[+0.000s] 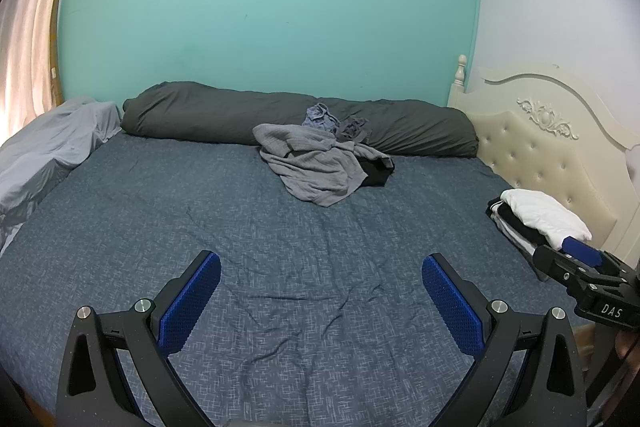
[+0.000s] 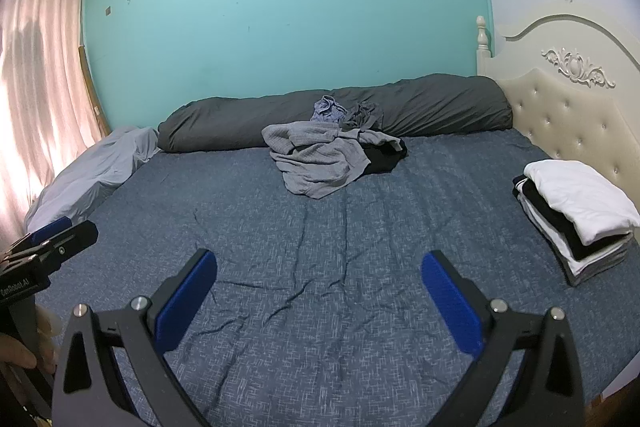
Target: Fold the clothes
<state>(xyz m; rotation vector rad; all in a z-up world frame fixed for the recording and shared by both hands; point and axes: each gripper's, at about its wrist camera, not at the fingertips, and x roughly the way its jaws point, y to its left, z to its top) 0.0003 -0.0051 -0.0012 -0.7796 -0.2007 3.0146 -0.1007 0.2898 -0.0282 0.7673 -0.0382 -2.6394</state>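
We hold the left gripper [image 1: 320, 301] and right gripper [image 2: 318, 297] wide apart and empty above the bed's [image 2: 320, 247] near edge. A crumpled pile [image 2: 320, 159] waits by the far edge; a folded stack [image 2: 576, 219] sits clear at the headboard [image 2: 560, 115] side.

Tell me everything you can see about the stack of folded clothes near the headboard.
The stack of folded clothes lies on the blue bedsheet at the bed's right side, close to the cream padded headboard. It holds several flat layers of soft fabric: a white garment on top, then black, white and grey pieces beneath. The edges are roughly aligned, though the top piece overhangs slightly. Neither gripper touches it.
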